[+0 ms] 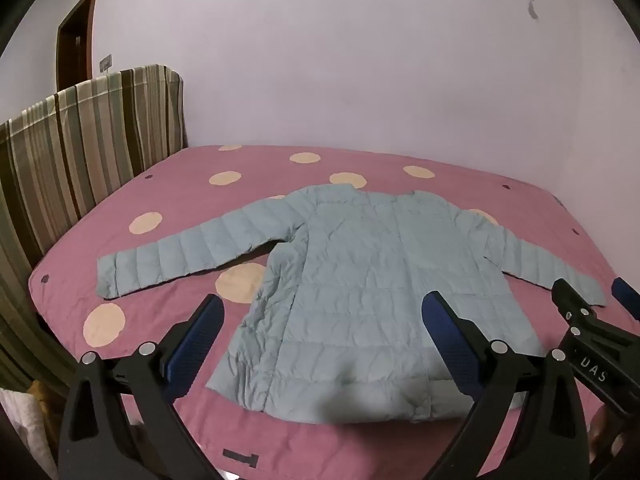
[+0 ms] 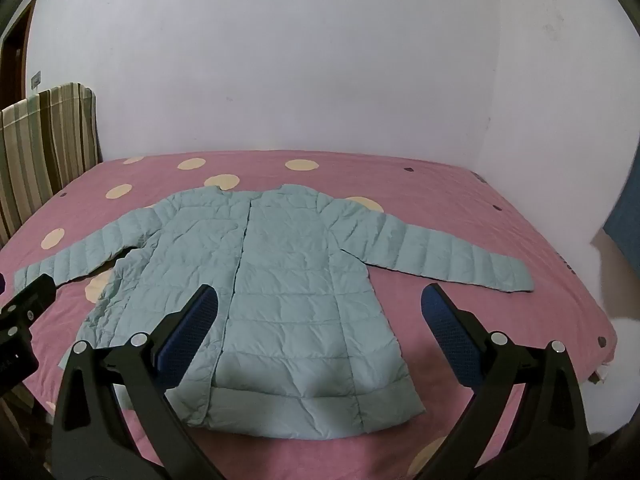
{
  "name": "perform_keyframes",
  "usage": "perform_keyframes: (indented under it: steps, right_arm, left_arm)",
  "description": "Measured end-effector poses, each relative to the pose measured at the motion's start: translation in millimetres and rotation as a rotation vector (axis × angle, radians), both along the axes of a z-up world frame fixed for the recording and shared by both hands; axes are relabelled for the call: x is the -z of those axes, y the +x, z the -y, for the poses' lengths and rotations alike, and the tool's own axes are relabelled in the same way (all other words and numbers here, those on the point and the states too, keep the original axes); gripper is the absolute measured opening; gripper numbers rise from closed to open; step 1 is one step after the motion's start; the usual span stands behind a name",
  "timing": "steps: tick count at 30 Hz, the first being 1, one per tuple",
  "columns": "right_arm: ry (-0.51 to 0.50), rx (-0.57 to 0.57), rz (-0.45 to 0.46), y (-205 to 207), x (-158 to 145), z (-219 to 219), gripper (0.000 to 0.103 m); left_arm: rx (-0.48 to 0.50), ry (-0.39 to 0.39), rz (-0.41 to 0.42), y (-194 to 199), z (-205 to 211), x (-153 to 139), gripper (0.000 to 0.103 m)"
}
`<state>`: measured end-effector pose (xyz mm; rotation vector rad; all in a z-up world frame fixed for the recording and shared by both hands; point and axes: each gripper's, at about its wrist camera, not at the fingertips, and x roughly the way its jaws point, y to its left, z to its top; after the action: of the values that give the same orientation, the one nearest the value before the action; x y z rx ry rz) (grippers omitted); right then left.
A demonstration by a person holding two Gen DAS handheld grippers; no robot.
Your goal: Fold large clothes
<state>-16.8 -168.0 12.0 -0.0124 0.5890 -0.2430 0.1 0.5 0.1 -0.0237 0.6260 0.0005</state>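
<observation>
A pale blue quilted jacket lies flat on the pink bed, front up, hem toward me and both sleeves spread out sideways. My left gripper hovers open above the hem's left part, nothing between its blue pads. In the right wrist view the jacket fills the middle of the bed, and my right gripper stands open above the hem's right part, holding nothing. The right gripper's black fingers also show at the right edge of the left wrist view.
A striped headboard cover rises along the bed's left side. White walls close off the back and right. The sheet carries cream dots. A brown door stands at far left. The bed's right edge drops to a pale floor.
</observation>
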Motion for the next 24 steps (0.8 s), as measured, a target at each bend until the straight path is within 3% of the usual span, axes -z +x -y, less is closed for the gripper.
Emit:
perform_keyframes:
  steps: [24]
  right_arm:
    - [0.003,-0.001,0.001,-0.7,-0.9,-0.8,0.101]
  left_arm:
    - [0.003,0.002,0.002,-0.1,0.6,-0.4,0.099]
